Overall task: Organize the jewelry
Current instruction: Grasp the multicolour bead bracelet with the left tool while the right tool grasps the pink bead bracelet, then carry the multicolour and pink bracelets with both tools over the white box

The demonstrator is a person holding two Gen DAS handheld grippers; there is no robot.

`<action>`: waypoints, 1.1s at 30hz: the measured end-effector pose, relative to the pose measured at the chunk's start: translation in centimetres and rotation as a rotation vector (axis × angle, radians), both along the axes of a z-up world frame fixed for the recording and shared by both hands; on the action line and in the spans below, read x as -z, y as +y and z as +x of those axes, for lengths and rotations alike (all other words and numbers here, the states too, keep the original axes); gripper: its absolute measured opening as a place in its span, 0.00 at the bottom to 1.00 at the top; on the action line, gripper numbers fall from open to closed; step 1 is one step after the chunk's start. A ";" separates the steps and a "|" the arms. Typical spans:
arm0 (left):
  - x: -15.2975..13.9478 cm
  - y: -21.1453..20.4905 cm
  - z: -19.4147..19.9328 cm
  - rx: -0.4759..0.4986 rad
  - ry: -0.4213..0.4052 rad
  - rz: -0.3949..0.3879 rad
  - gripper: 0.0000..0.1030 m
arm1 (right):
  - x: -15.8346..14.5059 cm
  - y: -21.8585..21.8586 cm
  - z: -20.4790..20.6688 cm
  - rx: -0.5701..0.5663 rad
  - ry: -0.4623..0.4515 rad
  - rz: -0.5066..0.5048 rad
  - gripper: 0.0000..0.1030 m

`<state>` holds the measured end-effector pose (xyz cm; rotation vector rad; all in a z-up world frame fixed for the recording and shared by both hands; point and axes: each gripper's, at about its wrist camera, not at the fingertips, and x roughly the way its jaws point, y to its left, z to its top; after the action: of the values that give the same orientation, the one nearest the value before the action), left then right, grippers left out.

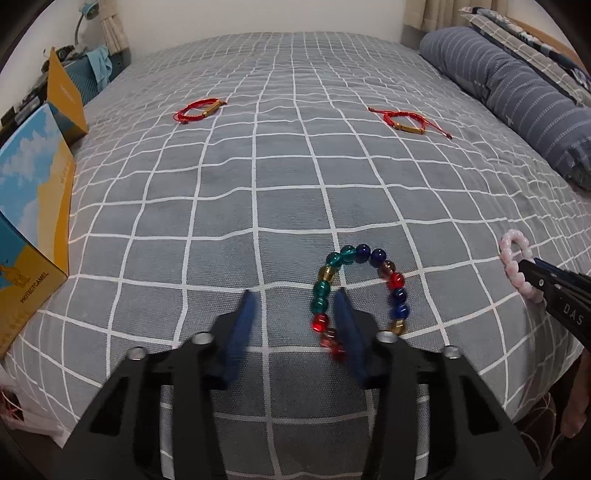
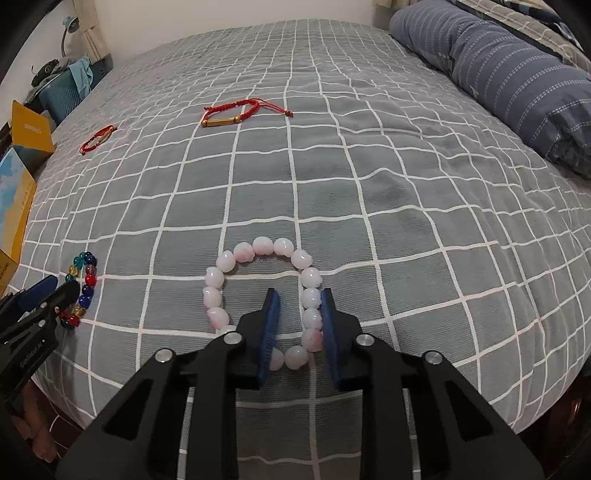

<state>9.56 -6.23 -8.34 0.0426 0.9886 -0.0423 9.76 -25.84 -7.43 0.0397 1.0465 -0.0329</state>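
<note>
A bracelet of coloured glass beads point(image 1: 360, 284) lies on the grey checked bedspread point(image 1: 258, 177). My left gripper point(image 1: 295, 299) is open; its right finger stands inside the bead ring, with the ring's left side between the jaws. A pink-white bead bracelet point(image 2: 258, 291) lies near the bed's front edge. My right gripper point(image 2: 300, 297) is open, with the ring's right side between its jaws. Two red cord bracelets with gold tubes lie farther back: one at the left point(image 1: 199, 109), one at the right point(image 1: 408, 121).
A blue and yellow cardboard box point(image 1: 33, 221) stands open at the bed's left edge. A rolled striped blue duvet point(image 1: 517, 92) lies along the right side. A nightstand with a lamp point(image 1: 85, 22) is at the far left.
</note>
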 end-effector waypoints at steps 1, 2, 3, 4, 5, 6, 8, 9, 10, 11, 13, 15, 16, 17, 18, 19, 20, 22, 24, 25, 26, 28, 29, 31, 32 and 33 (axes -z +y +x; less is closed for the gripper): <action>0.0 -0.1 0.0 0.006 0.001 0.008 0.29 | 0.0 0.1 0.0 -0.002 0.001 0.002 0.15; 0.0 -0.1 0.0 0.009 0.002 0.013 0.26 | 0.0 0.1 0.1 -0.002 0.002 0.003 0.14; -0.1 -0.2 0.0 0.012 0.004 0.016 0.20 | 0.0 0.1 0.1 -0.003 0.003 0.005 0.11; -0.1 -0.2 0.0 0.014 0.005 0.018 0.15 | 0.0 0.1 0.1 -0.004 0.004 0.007 0.11; -0.2 -0.2 0.0 0.016 0.005 0.019 0.11 | -0.1 0.1 0.2 -0.003 0.005 0.009 0.10; -0.3 -0.2 0.0 0.018 0.003 0.020 0.10 | -0.1 0.1 0.2 -0.004 0.005 0.006 0.10; -0.5 0.0 -0.1 0.026 0.003 0.012 0.09 | -0.2 0.1 0.2 -0.007 0.004 0.001 0.10; -0.6 0.0 -0.2 0.027 0.003 0.008 0.09 | -0.3 0.2 0.1 -0.005 0.002 0.002 0.10; -0.7 0.1 -0.2 0.028 0.003 0.001 0.09 | -0.5 0.1 0.1 -0.003 -0.001 0.005 0.10; -0.8 0.2 -0.2 0.028 0.002 -0.004 0.09 | -0.6 0.1 0.0 -0.001 -0.003 0.007 0.10; -1.1 0.2 -0.4 0.031 -0.001 -0.012 0.09 | -1.0 0.0 -0.2 0.003 -0.012 0.010 0.10; -1.4 0.2 -0.5 0.035 -0.005 -0.017 0.09 | -1.3 -0.1 -0.3 0.006 -0.018 0.013 0.10; -1.6 0.2 -0.6 0.039 -0.005 -0.022 0.09 | -1.4 -0.1 -0.4 0.005 -0.019 0.016 0.10; -1.7 0.2 -0.6 0.041 -0.006 -0.026 0.09 | -1.6 -0.1 -0.4 0.004 -0.023 0.018 0.10; -1.9 0.2 -0.7 0.043 -0.007 -0.029 0.09 | -1.7 -0.1 -0.5 0.004 -0.026 0.018 0.10; -2.0 0.2 -0.8 0.044 -0.009 -0.033 0.09 | -1.9 -0.1 -0.6 0.004 -0.030 0.018 0.10; -2.2 0.3 -0.8 0.045 -0.010 -0.037 0.09 | -2.0 -0.1 -0.6 0.004 -0.033 0.020 0.10; -2.4 0.3 -0.9 0.050 -0.011 -0.041 0.09 | -2.3 0.0 -0.7 0.001 -0.038 0.027 0.10; -2.5 0.3 -0.9 0.050 -0.009 -0.043 0.09 | -2.5 0.1 -0.8 -0.005 -0.044 0.026 0.10; -2.6 0.4 -1.0 0.049 -0.007 -0.044 0.09 | -2.7 0.2 -0.8 -0.008 -0.047 0.022 0.10; -2.7 0.5 -1.0 0.048 -0.006 -0.046 0.09 | -2.8 0.3 -0.9 -0.010 -0.051 0.024 0.10; -2.8 0.6 -1.0 0.048 -0.005 -0.051 0.09 | -3.1 0.4 -1.0 -0.011 -0.058 0.026 0.10; -3.0 0.7 -1.1 0.047 -0.006 -0.053 0.09 | -3.3 0.5 -1.1 -0.012 -0.063 0.027 0.10; -3.3 0.8 -1.1 0.047 -0.008 -0.061 0.09 | -3.7 0.6 -1.2 -0.016 -0.072 0.030 0.10; -3.4 0.9 -1.2 0.049 -0.007 -0.064 0.09 | -3.9 0.7 -1.2 -0.018 -0.076 0.031 0.10; -3.5 0.9 -1.2 0.049 -0.007 -0.066 0.09 | -4.0 0.8 -1.3 -0.021 -0.081 0.032 0.10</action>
<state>8.39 -5.33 -4.83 0.0063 0.9785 -0.1203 8.49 -25.08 -3.39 0.0584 0.9662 0.0039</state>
